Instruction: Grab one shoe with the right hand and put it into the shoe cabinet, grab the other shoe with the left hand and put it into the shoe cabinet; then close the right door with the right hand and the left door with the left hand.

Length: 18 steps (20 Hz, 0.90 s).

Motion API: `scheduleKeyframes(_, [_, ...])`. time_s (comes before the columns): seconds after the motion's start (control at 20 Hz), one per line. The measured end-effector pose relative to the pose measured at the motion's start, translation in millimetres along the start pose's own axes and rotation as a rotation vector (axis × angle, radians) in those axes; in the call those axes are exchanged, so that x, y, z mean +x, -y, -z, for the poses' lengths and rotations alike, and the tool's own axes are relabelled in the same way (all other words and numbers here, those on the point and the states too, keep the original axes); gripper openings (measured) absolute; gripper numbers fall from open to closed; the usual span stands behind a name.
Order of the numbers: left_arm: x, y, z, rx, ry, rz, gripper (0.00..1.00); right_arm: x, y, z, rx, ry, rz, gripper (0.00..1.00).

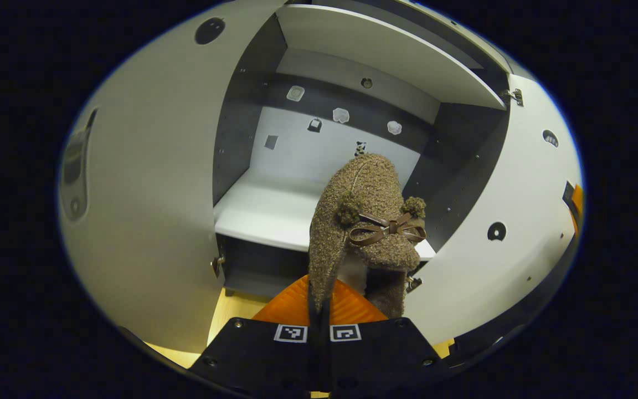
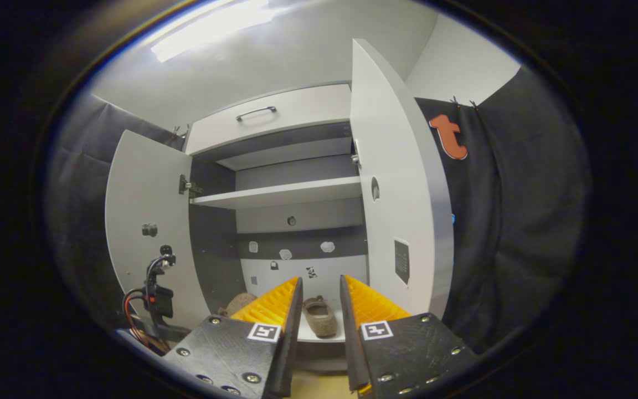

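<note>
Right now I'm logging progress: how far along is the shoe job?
Done: one brown shoe lies on the cabinet's lower shelf, with the right gripper open. In hand: the left gripper clamps the bow-trimmed shoe before the cabinet. Left: place it, then close the right door and left door.

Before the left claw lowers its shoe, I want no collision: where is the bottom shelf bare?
The bottom shelf is bare on its left half, beside the left door. The held shoe, gripped by the left claw, overlaps its right part. The placed shoe lies mid-shelf.
</note>
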State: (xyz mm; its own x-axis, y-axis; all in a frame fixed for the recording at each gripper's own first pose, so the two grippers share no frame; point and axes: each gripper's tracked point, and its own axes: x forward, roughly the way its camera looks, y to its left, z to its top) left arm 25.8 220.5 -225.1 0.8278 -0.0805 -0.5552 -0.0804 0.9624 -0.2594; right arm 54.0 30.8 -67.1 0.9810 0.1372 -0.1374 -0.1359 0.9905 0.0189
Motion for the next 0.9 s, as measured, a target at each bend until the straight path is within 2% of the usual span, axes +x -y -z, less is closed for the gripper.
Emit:
scheduleKeyframes(0.25, [44.0, -7.6, -64.6, -0.003, 0.072, -0.024, 0.01, -2.4, 15.2, -4.6, -0.001, 0.015, 0.039, 0.38])
scheduleKeyframes(0.4, [71.5, -15.7, -82.9, -0.014, 0.069, -0.041, 0.01, -3.2, 22.3, -5.8, -0.006, 0.024, 0.059, 0.38])
scheduleKeyframes(0.75, [123.9, -40.7, -66.4, -0.007, -0.039, -0.112, 0.01, -14.1, 18.5, -13.4, -0.028, 0.044, 0.047, 0.37])
scheduleKeyframes(0.9, [134.5, -45.4, -67.0, 0.008, -0.039, -0.129, 0.01, -18.6, 16.5, -14.9, -0.042, 0.050, 0.044, 0.38])
